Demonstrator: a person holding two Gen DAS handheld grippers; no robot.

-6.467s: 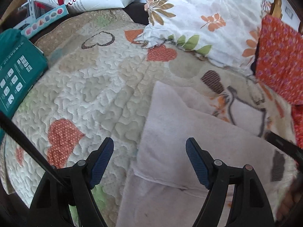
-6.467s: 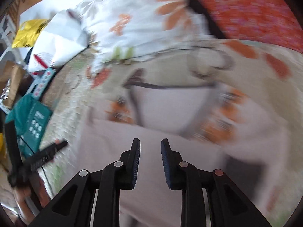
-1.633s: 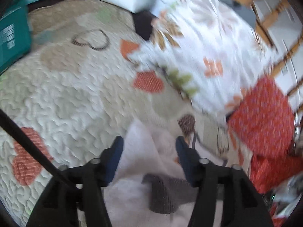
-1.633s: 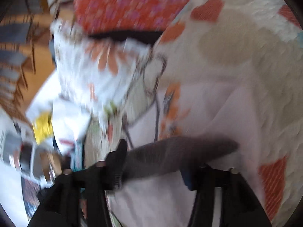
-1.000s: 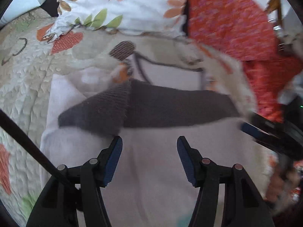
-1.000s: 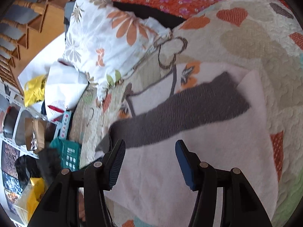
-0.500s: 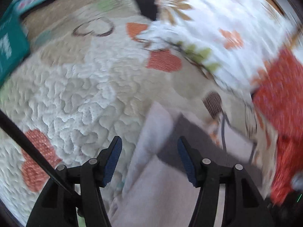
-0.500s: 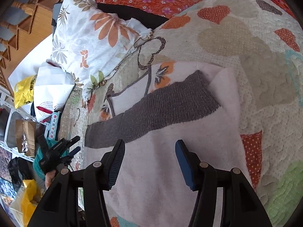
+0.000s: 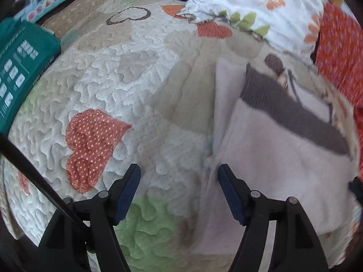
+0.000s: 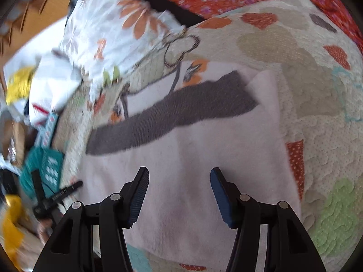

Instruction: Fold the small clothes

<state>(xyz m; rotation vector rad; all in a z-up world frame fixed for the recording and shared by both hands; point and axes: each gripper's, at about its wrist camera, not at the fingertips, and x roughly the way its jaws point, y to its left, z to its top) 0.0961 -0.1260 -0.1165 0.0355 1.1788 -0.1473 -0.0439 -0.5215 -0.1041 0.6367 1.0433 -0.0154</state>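
A pale pink garment with a dark grey ribbed band lies folded flat on a quilted bedspread. It also shows in the left wrist view, with the band across its far edge. My left gripper is open and empty, hanging over the quilt just beside the garment's left edge. My right gripper is open and empty, over the middle of the garment. The left gripper also shows small at the left of the right wrist view.
A white floral pillow and an orange-red floral cushion lie at the far side of the bed. A teal box sits at the quilt's left edge. A white bag and a yellow bag lie beyond.
Both grippers, earlier holding the grey band edge, have let go and stand open. The left gripper has swung left off the garment toward its left edge; the garment lies still.
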